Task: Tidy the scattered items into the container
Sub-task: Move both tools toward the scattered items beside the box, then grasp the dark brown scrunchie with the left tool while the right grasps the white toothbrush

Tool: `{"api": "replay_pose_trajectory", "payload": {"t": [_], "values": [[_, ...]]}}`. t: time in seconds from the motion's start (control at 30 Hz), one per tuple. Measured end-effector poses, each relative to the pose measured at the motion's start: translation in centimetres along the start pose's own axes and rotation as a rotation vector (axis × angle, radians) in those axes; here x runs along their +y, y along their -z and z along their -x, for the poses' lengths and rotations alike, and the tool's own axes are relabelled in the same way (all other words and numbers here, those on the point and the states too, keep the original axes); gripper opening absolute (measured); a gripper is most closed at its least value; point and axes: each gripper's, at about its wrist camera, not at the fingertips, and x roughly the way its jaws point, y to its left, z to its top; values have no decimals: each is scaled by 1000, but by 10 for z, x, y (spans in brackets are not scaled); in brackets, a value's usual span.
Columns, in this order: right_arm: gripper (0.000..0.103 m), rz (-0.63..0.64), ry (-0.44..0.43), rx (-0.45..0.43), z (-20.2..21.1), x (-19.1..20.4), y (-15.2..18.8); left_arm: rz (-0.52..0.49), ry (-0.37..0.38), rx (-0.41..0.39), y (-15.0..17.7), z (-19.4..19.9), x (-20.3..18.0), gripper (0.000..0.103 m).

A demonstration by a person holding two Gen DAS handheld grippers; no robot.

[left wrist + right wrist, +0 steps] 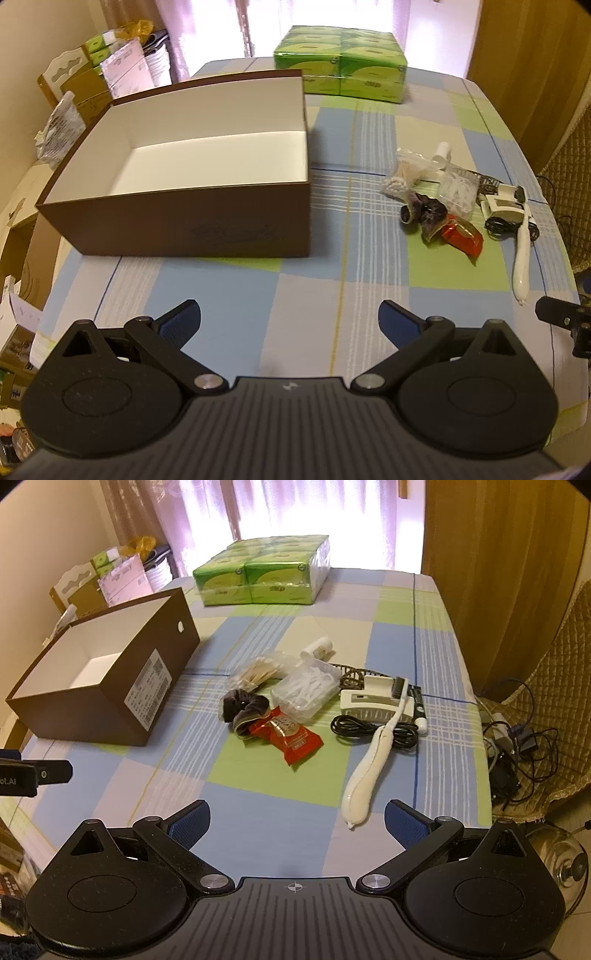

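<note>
Both grippers hover low over the near edge of the table, and nothing is picked up yet. The left gripper (290,321) has its jaws spread wide and holds nothing; the right gripper (297,819) is also wide open and empty.

The brown box (177,225) stands in the left half of the left wrist view, and its white inside looks empty. The scattered items lie in one tight heap in the middle of the right wrist view, well apart from the box.

I think the heap itself is the main risk. The red packet (286,736) lies partly on the dark scrunchie (242,707), so a grasp on one can drag the other. The clear box of floss picks (308,688) touches the bag of cotton swabs (258,672); the bag is soft and slippery and may slide out of the pads. The long white brush (369,760) rests across the coiled black cable (373,731), and its head lies on the white device (373,701). If the brush is lifted by its handle, it may hook the cable and pull it along, maybe over the right edge of the table.

The small white bottle (319,648) lies on its side at the top of the heap and can roll when it is bumped. The green tissue pack (264,572) at the top of the frame looks too wide for these jaws.
</note>
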Motion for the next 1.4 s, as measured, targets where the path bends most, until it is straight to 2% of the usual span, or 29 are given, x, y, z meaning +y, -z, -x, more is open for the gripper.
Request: {"api": "replay_pose_trajectory", "payload": {"t": [0.33,0.67,0.97,1.0,1.03,1.13,1.33,1.37,1.4], "values": [[103,-22,29,-48,-2,-16,5,-72,106,-5,-9,-18,-22,102],[103,-105,85,-70,-11,-42,5,-211,223,-71,-26,-34,-59,101],[103,-171,132,-62,-37,-64,-1,-303,257,-77,-46,-67,-85,96],[92,-179,133,-59,-40,-67,-2,-312,261,-74,-48,-70,-87,95],[72,-185,125,-53,-44,-69,-3,-318,263,-70,-49,-74,-89,94],[70,-214,111,-21,-57,-73,-4,-337,271,-62,-55,-85,-93,91],[70,-209,102,-29,-71,-75,-10,-380,287,-48,-66,-104,-103,85],[68,-215,97,-31,-74,-77,-11,-384,287,-43,-68,-107,-104,84],[59,-218,91,-31,-76,-77,-13,-387,287,-37,-69,-110,-105,83]]}}
